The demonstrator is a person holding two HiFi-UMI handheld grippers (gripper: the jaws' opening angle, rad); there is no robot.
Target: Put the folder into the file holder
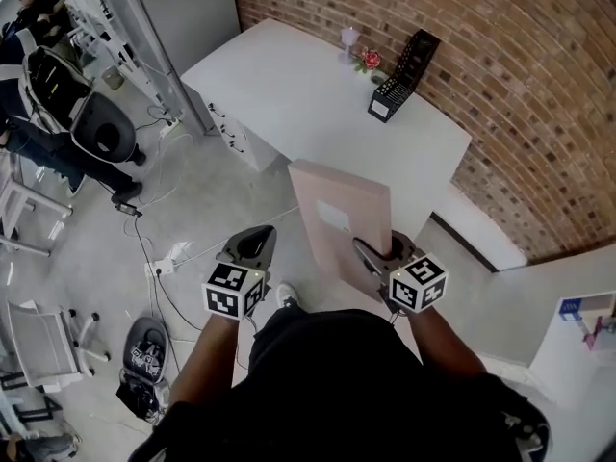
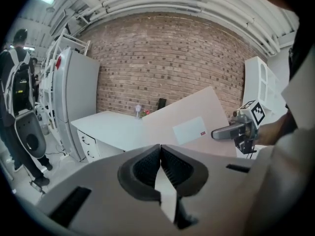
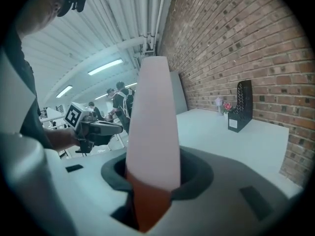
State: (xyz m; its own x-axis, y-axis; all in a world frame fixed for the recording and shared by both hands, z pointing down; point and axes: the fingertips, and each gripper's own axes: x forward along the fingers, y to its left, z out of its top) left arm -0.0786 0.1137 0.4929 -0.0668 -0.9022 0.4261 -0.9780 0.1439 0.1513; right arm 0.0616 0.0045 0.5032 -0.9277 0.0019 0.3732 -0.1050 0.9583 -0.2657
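Note:
A pale pink folder (image 1: 339, 221) with a white label stands upright in front of me, held by its lower right edge in my right gripper (image 1: 377, 257), which is shut on it. In the right gripper view the folder (image 3: 151, 127) rises edge-on from between the jaws. My left gripper (image 1: 252, 245) hangs to the folder's left, apart from it, shut with nothing between its pads (image 2: 161, 166). The black mesh file holder (image 1: 404, 75) stands far off on the white table (image 1: 308, 104), near the brick wall; the file holder (image 3: 241, 113) also shows in the right gripper view.
A small vase with pink flowers (image 1: 360, 56) sits left of the file holder. Drawers (image 1: 231, 133) are under the table's left end. Cables (image 1: 154, 258) and office chairs (image 1: 96, 128) stand on the floor to the left, with people (image 1: 29, 8) further off. A white shelf (image 1: 577, 335) is at the right.

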